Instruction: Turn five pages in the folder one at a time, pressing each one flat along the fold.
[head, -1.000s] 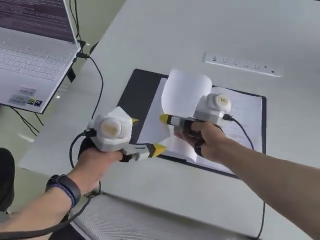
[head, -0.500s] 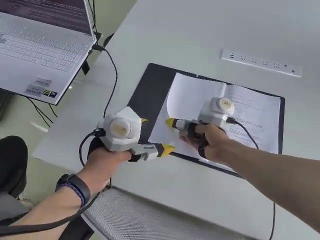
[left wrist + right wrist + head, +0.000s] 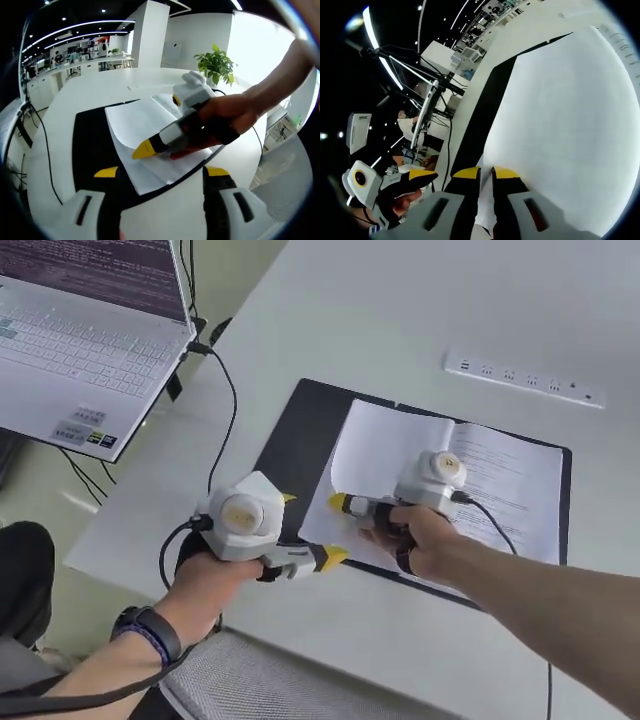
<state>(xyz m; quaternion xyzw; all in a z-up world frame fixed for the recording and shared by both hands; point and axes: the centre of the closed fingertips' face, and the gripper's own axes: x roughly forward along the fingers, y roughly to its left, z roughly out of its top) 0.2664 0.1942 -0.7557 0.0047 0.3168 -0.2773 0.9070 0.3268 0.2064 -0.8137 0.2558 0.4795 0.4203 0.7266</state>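
A black folder (image 3: 290,430) lies open on the white table. Its printed right-hand pages (image 3: 510,475) lie flat. One blank white page (image 3: 385,445) is turned over to the left and rests low across the fold. My right gripper (image 3: 340,504) is shut on that page's near edge; in the right gripper view the page (image 3: 560,110) runs between the nearly closed jaws of the right gripper (image 3: 486,173). My left gripper (image 3: 310,528) is open by the folder's near left corner and holds nothing. In the left gripper view, the left gripper (image 3: 161,172) faces the page (image 3: 135,125) and the right gripper (image 3: 142,149).
An open laptop (image 3: 80,330) sits at the far left, and its black cable (image 3: 225,390) trails along the table edge. A white power strip (image 3: 525,380) lies behind the folder. A mesh chair seat (image 3: 280,680) is below the near table edge.
The page that stood raised and curved above the folder has come down to the left and now lies low over the fold. My right gripper still holds its edge. The head camera shifted.
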